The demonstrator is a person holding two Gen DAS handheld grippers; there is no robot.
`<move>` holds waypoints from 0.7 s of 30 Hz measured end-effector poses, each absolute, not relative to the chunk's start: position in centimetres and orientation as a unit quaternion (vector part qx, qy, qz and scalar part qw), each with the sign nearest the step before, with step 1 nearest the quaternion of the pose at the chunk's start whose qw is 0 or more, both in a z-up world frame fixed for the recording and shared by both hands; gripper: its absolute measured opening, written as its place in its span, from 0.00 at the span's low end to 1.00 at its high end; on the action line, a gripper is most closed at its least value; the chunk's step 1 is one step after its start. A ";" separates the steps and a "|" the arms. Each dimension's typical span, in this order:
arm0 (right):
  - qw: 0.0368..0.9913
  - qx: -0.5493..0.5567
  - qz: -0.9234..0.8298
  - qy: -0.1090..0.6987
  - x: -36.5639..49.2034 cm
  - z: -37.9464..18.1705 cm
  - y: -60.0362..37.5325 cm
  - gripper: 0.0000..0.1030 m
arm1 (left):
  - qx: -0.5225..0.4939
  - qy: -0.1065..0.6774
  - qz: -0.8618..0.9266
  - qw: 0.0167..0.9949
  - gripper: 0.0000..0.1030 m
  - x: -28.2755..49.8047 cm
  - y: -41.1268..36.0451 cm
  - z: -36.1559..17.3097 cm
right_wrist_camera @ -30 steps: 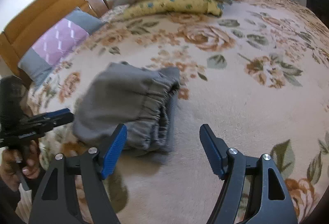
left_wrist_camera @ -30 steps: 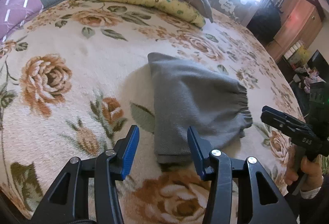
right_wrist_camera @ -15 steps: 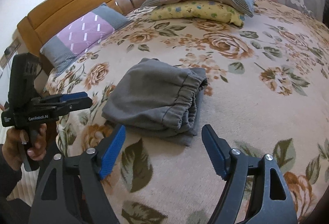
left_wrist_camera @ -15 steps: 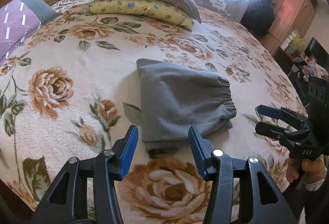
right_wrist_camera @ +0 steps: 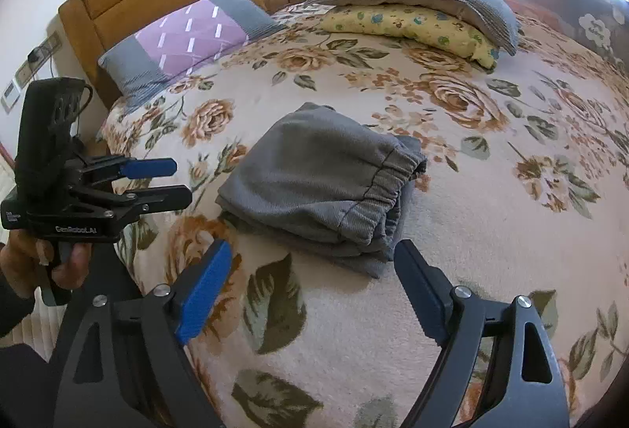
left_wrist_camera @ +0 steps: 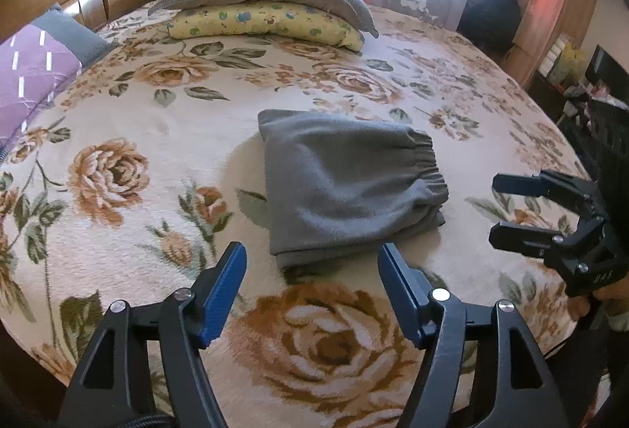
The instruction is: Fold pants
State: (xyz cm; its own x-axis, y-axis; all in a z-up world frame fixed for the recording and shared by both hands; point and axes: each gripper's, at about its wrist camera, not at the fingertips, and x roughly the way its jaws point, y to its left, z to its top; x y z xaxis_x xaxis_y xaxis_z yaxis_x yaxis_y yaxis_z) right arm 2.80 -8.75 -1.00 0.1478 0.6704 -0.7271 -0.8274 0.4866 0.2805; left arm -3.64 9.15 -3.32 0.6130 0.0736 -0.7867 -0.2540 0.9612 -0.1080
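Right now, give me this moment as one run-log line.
pants: folded, lying on bed | left gripper: open, empty | right gripper: open, empty | neither touching pants

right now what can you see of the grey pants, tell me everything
The grey pants lie folded into a compact stack of several layers on the floral bedspread. The fabric looks soft and knit, like sweatpants. A gathered elastic waistband runs along one edge, with lower layers showing beneath it. Only the bedspread touches them: the left gripper and right gripper are both open and clear of them.
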 end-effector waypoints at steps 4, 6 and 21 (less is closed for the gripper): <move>0.750 -0.099 0.499 0.423 2.9 -1.0 -8.9 0.83 | -0.097 0.428 0.096 0.893 0.72 -4.1 8.9 -3.2; 0.750 -0.099 0.499 0.423 2.9 -1.0 -8.9 0.83 | -0.090 0.428 0.101 0.893 0.73 -4.3 8.8 -3.1; 0.734 -0.129 0.524 0.412 2.4 -0.5 -8.0 0.85 | -0.069 0.429 0.117 0.893 0.78 -5.2 8.4 -2.7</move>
State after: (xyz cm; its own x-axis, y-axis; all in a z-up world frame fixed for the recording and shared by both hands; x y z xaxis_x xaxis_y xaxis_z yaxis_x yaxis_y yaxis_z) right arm 2.39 -8.01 -0.45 0.1110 0.6632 -0.7402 -0.8757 0.4175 0.2428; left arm -5.19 8.42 -2.70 0.6039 0.1498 -0.7828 -0.2687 0.9630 -0.0230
